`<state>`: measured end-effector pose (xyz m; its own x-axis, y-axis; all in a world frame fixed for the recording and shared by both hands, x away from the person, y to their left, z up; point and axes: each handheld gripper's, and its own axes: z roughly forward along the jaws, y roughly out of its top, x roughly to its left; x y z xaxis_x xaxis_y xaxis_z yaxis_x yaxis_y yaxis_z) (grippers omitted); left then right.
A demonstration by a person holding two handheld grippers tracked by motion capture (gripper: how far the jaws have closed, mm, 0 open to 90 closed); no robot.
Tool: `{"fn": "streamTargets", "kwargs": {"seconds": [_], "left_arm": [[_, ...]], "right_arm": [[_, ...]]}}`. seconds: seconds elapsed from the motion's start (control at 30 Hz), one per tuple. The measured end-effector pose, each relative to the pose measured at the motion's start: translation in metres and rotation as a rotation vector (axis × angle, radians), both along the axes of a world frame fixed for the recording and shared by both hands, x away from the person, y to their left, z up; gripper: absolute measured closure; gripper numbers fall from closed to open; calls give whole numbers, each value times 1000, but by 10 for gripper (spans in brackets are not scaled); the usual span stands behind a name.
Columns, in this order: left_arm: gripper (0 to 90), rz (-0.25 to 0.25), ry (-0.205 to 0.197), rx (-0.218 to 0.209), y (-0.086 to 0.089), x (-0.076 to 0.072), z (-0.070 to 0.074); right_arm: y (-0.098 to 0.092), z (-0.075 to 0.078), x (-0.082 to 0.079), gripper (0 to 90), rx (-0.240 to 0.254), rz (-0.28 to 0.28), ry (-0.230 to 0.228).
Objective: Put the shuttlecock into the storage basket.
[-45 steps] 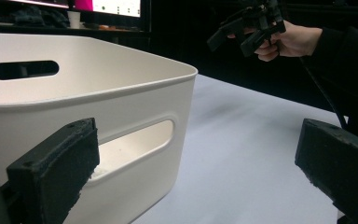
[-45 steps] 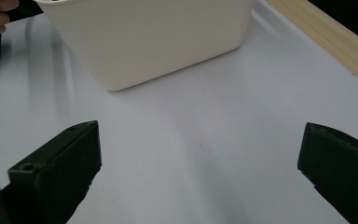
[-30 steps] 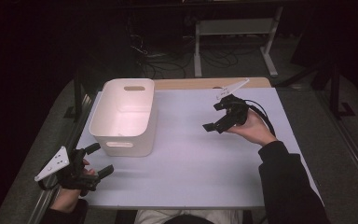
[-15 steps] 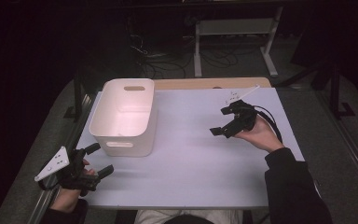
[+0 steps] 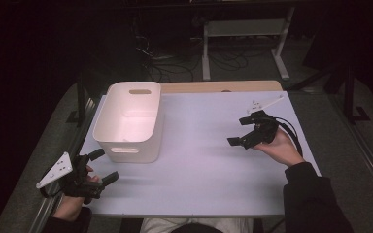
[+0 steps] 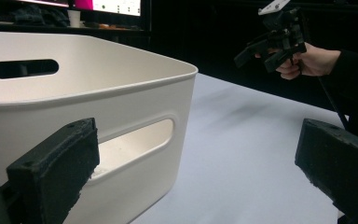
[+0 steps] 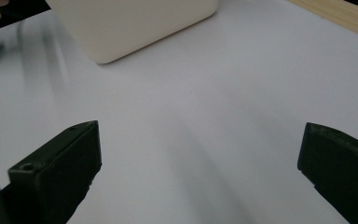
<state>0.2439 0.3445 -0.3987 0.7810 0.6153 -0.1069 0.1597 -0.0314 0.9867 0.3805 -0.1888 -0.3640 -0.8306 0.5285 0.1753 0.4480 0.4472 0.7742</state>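
My left gripper (image 5: 100,167) sits at the table's (image 5: 204,184) near-left corner, jaws spread wide with nothing between them, just beside the white bin (image 5: 128,121) standing on the table's left side. My right gripper (image 5: 245,131) hangs above the right side, well apart from the bin, its jaws likewise wide apart over bare tabletop.

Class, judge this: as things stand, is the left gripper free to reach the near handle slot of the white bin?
Probably yes. The left gripper is open, holds nothing, and sits just off the white bin; bare table lies between them.
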Motion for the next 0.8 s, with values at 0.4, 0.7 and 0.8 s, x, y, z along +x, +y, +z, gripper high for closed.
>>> {"fn": "streamTargets", "kwargs": {"seconds": [0.4,0.7,0.8], "left_arm": [[0,4,-1,-8,0,0,0],[0,7,-2,-10,1,0,1],[0,7,-3,-7,1,0,0]], "right_arm": [[-23,-9,-15,0,38,-50,6],[-34,-18,-28,0,46,-73,7],[-38,-22,-32,0,51,-80,15]]}}
